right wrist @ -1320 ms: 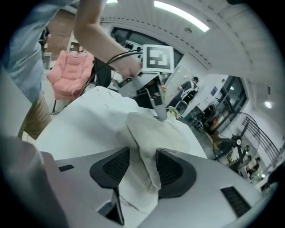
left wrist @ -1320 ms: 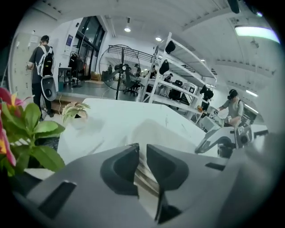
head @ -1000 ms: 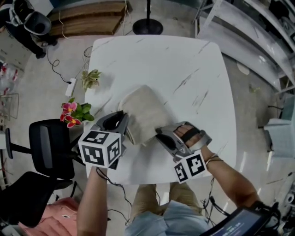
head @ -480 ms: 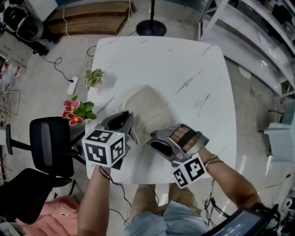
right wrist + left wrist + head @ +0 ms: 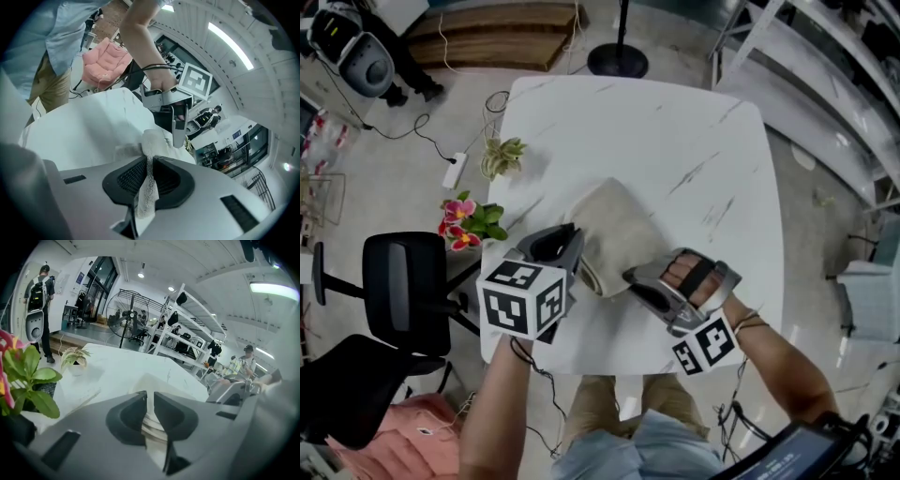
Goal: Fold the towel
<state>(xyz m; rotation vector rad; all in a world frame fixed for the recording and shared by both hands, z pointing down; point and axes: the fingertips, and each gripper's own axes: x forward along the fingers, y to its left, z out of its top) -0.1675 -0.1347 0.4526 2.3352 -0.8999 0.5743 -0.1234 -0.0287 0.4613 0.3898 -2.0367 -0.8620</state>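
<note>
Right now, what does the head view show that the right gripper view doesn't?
Only the head view: the pink flowers, the small potted plant and the black chair. Only the right gripper view: the towel edge caught between the closing jaws of the right hand-held gripper. Both: the towel, the white table and the left hand-held gripper with its marker cube.

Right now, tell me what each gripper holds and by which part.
Both hold the beige towel. The left gripper clamps its stacked near-left edge; the right gripper is closing its jaws on a thin edge at the near-right corner.
</note>
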